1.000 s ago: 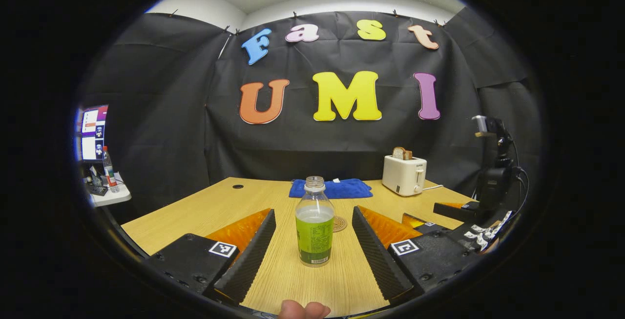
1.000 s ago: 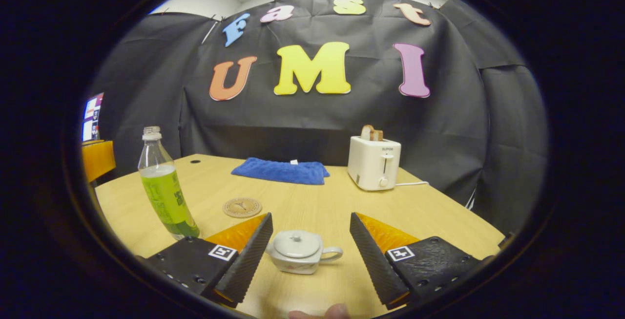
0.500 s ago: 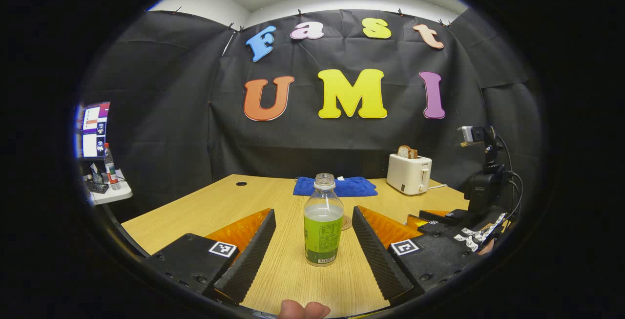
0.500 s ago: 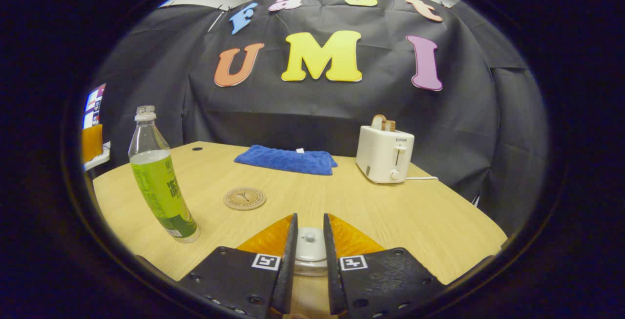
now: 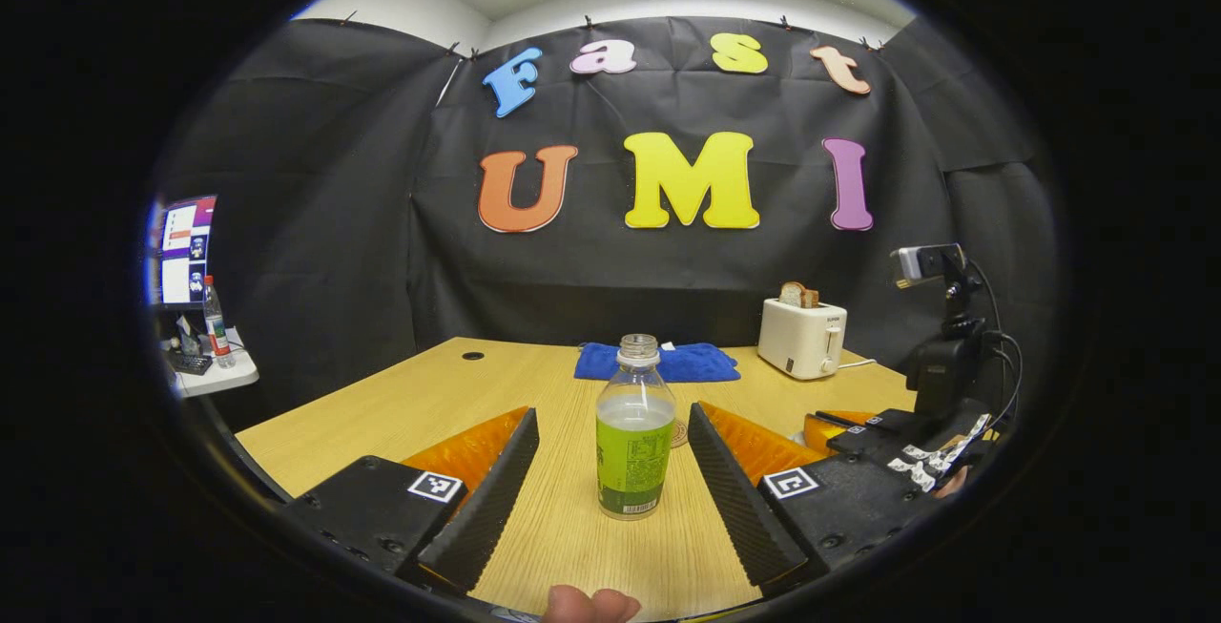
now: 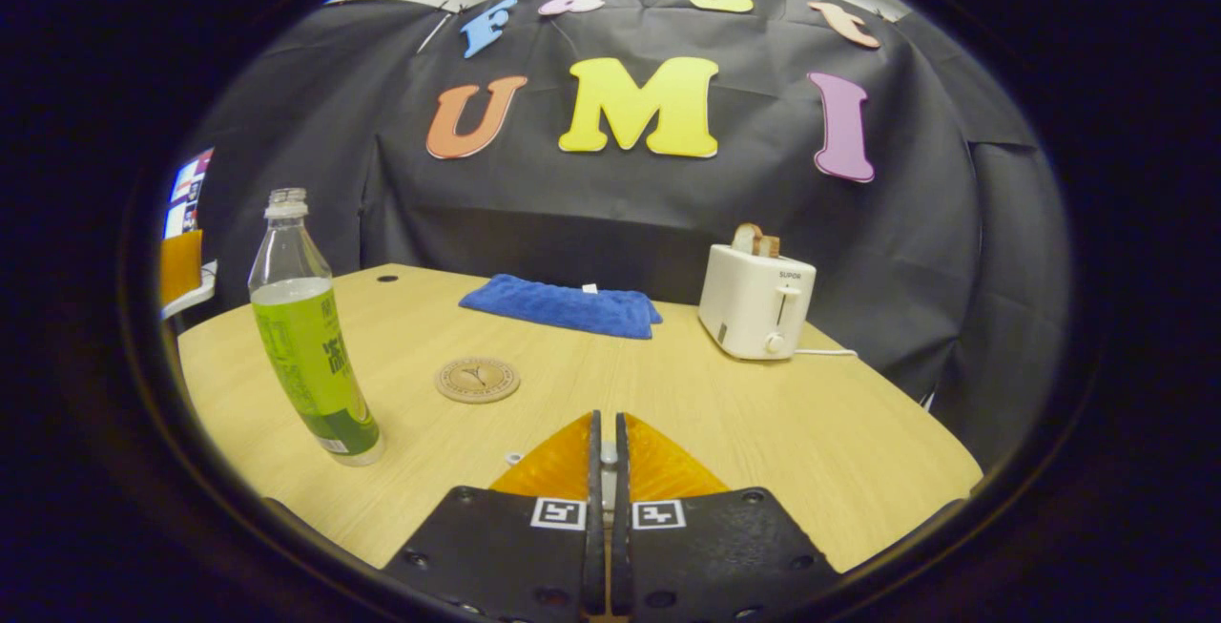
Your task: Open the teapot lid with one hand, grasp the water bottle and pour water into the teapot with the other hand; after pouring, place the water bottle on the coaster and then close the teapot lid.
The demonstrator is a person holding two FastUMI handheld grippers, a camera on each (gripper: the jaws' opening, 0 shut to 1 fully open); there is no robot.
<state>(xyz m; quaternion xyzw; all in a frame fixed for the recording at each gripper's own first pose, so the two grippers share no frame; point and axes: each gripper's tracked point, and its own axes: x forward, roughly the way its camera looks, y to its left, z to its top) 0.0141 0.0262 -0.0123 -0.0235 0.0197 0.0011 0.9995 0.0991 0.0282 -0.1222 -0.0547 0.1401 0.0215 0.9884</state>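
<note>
Wooden table [image 6: 763, 432]; right hand-held gripper [image 6: 605, 456] now tighter on lid knob [image 6: 608, 457].

bottle [image 5: 635, 437] stands between spread tongs [image 5: 610, 470] | flanks free

I count one clear plastic water bottle with green drink and a green label [image 6: 310, 346], one round cork-brown coaster [image 6: 477, 380], one folded blue towel [image 6: 563, 305], one white toaster [image 6: 755, 301] holding two slices of bread [image 6: 754, 240], and one small red-labelled bottle [image 5: 213, 321] on the white side shelf [image 5: 215, 380].
</note>
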